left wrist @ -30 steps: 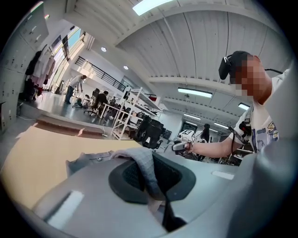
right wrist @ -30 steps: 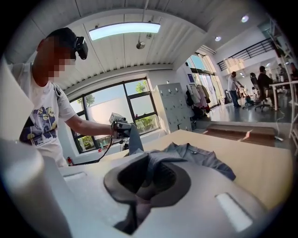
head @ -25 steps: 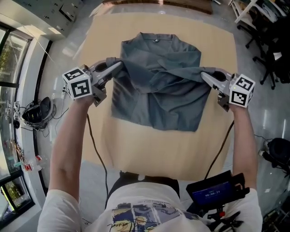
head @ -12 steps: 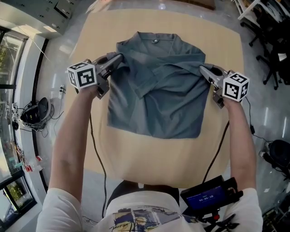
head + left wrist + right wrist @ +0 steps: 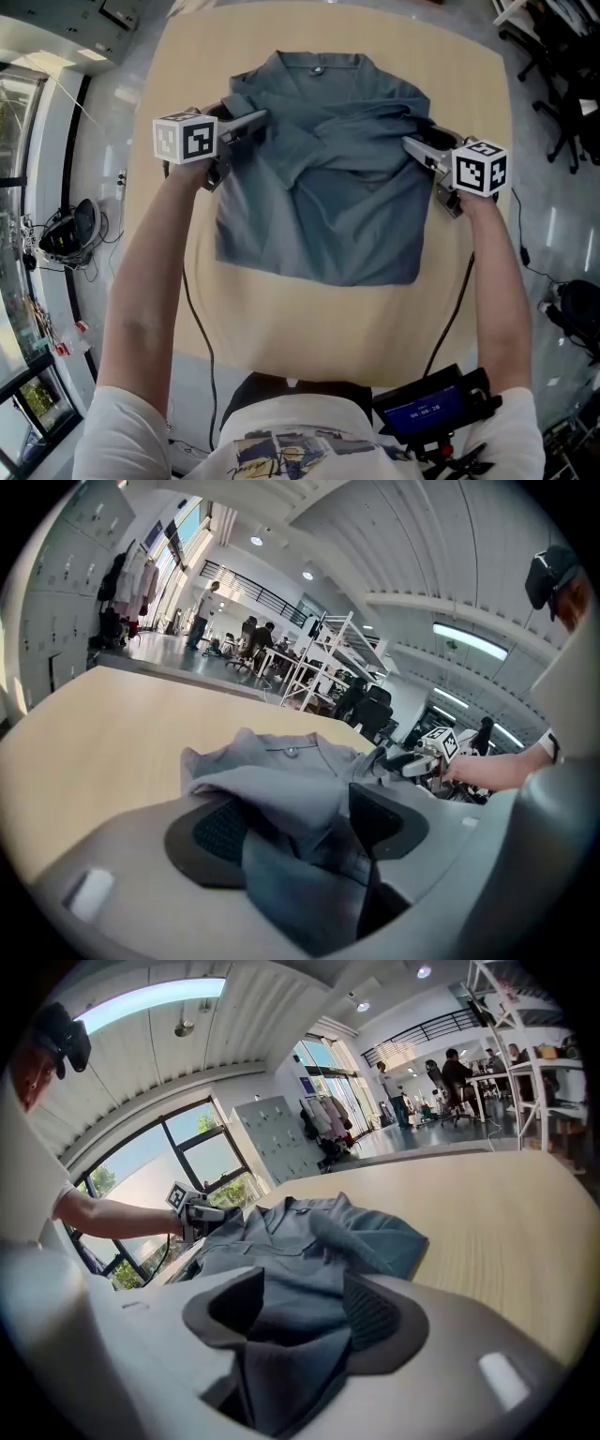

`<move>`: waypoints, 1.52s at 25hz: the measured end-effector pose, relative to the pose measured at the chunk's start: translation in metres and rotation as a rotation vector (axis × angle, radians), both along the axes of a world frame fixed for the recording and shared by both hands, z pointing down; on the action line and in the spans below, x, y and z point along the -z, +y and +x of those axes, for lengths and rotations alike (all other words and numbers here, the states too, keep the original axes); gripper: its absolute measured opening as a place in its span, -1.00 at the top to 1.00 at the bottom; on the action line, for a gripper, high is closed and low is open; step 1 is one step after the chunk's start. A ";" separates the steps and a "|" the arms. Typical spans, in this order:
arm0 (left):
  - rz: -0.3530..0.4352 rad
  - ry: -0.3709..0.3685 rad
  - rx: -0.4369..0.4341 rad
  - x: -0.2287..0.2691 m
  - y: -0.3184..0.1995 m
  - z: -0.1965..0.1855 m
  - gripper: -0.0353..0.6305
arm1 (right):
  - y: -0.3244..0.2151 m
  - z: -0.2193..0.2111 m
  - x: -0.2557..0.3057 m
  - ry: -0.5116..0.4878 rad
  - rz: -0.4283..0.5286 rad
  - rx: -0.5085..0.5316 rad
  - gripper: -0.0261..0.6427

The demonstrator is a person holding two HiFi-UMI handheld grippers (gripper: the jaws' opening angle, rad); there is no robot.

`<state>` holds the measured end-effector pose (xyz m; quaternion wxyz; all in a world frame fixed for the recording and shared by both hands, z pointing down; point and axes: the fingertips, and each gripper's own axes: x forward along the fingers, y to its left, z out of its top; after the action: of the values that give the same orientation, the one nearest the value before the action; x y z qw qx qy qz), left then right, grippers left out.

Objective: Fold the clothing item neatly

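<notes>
While its sides lie folded, the shirt (image 5: 323, 187) rests on the table (image 5: 319, 323).

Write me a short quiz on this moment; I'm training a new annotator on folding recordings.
1. True or false: the grey shirt hangs over the edge of the table.
2. Which part of the shirt lies farthest from the person? A) collar B) bottom hem C) pocket
3. What lies between the jaws of the left claw and of the right claw?
Key: 1 false, it lies wholly on the table. 2 A. 3 Shirt fabric; both claws have just been opening and their jaws stand apart.
</notes>
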<state>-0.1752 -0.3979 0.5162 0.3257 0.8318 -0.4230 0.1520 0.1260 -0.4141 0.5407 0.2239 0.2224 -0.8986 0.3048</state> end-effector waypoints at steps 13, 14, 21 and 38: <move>0.015 -0.016 0.048 0.016 0.010 -0.031 -0.24 | 0.019 0.017 0.003 0.049 0.019 -0.032 0.16; 0.020 -0.027 0.060 0.020 0.010 -0.035 -0.24 | 0.021 0.017 0.005 0.051 0.023 -0.032 0.16; 0.056 -0.027 0.067 0.033 0.020 -0.048 -0.23 | 0.037 0.018 0.012 0.090 0.048 -0.037 0.16; 0.148 -0.058 0.007 0.063 0.104 -0.016 0.01 | 0.116 0.002 0.029 0.174 0.118 -0.006 0.17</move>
<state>-0.1916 -0.2940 0.4529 0.2514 0.8473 -0.4454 0.1429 0.1281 -0.2984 0.5115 0.2867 0.2635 -0.8916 0.2313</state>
